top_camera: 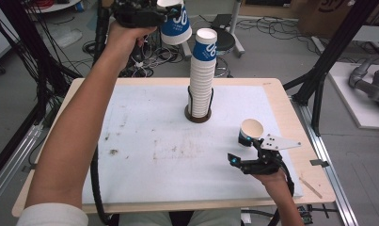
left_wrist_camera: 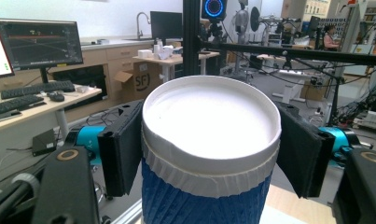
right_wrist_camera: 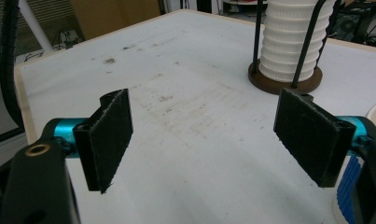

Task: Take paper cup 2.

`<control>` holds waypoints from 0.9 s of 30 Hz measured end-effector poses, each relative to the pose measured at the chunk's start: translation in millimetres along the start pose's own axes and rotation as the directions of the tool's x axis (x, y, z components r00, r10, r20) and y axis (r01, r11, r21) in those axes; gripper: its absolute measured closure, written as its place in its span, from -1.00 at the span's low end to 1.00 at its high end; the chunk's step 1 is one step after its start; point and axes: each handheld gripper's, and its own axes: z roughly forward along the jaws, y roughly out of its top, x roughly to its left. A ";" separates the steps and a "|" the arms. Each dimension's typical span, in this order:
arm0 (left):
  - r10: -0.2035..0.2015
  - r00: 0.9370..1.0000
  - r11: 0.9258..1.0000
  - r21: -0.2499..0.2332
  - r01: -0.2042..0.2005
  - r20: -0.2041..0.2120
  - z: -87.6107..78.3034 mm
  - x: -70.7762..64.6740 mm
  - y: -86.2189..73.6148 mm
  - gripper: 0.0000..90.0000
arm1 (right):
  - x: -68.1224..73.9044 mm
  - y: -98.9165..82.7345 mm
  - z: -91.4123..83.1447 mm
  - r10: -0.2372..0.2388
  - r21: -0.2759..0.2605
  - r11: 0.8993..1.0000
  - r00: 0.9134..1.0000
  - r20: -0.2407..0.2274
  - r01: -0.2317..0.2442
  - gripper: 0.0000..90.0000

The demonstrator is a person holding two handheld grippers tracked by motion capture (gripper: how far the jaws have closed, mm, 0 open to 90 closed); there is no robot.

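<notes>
Left claw (top_camera: 170, 14) clamping a blue cup (top_camera: 177, 26) just beyond the cup stack (top_camera: 202, 75), probably freshly pulled off; right claw (top_camera: 248, 155) waiting wide-jawed, empty, nearer than the stack, beside another cup (top_camera: 250, 132).

Legible markings, by item:

1. Cardboard box (left_wrist_camera: 139, 79), left of centre in the left gripper view, under a desk: "SF" printed in black within a rounded outline.
2. Paper cup (top_camera: 176, 24), top centre of the high view, clamped in the left gripper (top_camera: 170, 13): large white characters on the blue sleeve, resembling "U0"; a smaller line beneath, too small to read.
3. Cup stack (top_camera: 202, 75), centre of the high view: top cup bears the same white characters, partly turned away.
</notes>
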 end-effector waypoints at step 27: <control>0.010 0.997 1.000 0.028 -0.013 0.081 -86.0 -7.7 -90.2 -0.33 | 7.4 2.5 12.0 -0.037 -0.017 0.999 0.999 -0.010 0.037 -0.56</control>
